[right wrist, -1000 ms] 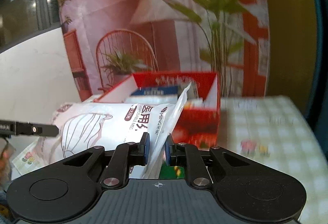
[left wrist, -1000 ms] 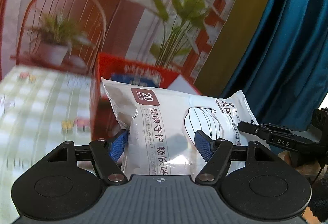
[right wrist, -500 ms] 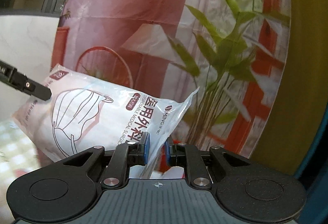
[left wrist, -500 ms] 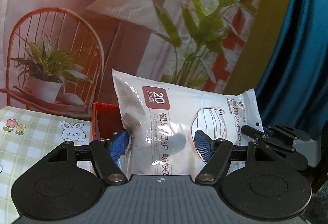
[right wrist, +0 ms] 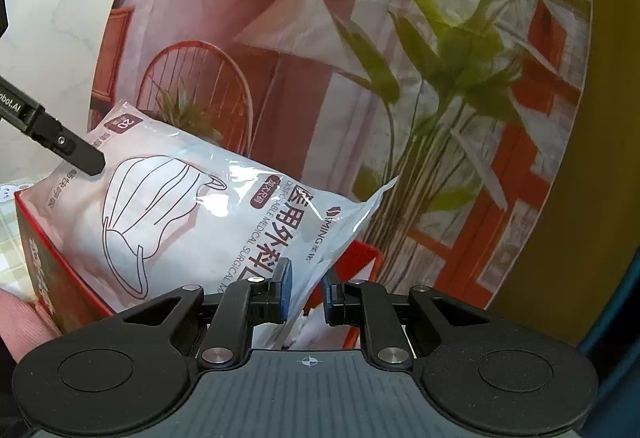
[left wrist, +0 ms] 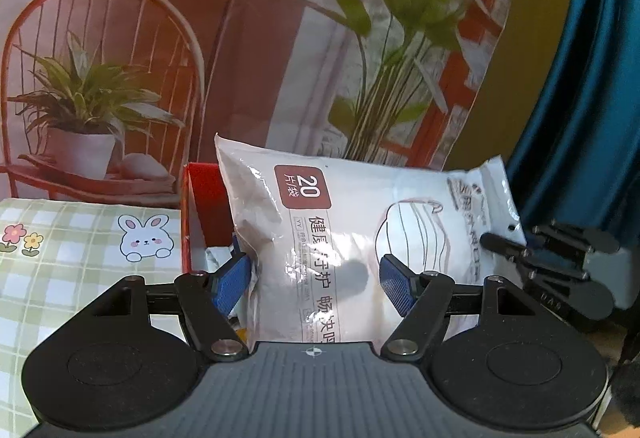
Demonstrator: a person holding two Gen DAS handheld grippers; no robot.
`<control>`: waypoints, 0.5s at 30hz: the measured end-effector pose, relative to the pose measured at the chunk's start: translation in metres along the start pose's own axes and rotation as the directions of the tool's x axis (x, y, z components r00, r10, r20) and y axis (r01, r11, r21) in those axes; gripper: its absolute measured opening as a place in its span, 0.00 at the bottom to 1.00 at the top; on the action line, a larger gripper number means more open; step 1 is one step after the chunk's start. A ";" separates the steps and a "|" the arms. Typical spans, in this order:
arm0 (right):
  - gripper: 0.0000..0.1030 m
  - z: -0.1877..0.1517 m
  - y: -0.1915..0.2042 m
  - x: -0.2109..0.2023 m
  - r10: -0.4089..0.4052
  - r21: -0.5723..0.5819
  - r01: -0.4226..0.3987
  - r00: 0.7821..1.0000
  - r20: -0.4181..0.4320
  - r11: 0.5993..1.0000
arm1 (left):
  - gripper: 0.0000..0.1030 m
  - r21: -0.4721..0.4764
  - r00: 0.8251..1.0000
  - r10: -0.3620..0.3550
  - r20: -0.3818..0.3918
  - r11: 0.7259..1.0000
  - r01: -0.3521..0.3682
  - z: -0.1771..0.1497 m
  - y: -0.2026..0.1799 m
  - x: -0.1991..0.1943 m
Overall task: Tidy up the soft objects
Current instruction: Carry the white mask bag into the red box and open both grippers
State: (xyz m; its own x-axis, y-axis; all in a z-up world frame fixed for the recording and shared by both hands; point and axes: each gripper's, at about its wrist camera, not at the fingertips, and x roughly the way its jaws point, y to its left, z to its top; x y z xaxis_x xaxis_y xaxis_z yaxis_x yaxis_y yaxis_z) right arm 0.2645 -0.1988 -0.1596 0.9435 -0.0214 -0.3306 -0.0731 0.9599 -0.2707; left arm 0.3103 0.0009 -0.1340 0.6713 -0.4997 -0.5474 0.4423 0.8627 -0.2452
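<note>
1. Behind your work hangs a printed backdrop (left wrist: 256,37) of a red chair and potted plants.
2. Your surgical mask pack (left wrist: 360,238) sits tilted over the red box (right wrist: 52,278), partly inside it.
3. Your left gripper (left wrist: 316,278) clamps the pack's wide body.
4. Your right gripper (right wrist: 306,292) pinches its sealed edge, jaws nearly together.
5. Left of the box lies the checked bunny tablecloth (left wrist: 80,258).
</note>
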 end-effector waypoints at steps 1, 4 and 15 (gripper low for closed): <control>0.14 0.000 0.000 0.001 -0.002 -0.001 0.002 1.000 -0.003 1.000 | 0.71 0.007 1.000 0.005 -0.010 1.000 -0.005 0.000 -0.001 0.002; 0.15 -0.001 -0.001 0.000 -0.005 -0.008 0.005 1.000 -0.006 1.000 | 0.72 0.021 1.000 0.018 -0.023 1.000 -0.018 -0.001 0.000 0.005; 0.34 0.006 0.002 -0.005 0.059 -0.005 -0.060 0.997 -0.041 0.998 | 0.62 0.066 0.999 0.027 0.019 0.997 -0.028 0.013 -0.010 -0.009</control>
State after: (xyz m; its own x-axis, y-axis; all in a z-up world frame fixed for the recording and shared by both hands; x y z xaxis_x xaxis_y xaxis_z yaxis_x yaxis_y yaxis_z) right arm 0.2613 -0.1953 -0.1528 0.9234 0.0241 -0.3831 -0.1308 0.9581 -0.2548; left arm 0.3077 -0.0042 -0.1159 0.6943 -0.4776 -0.5383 0.4616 0.8695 -0.1761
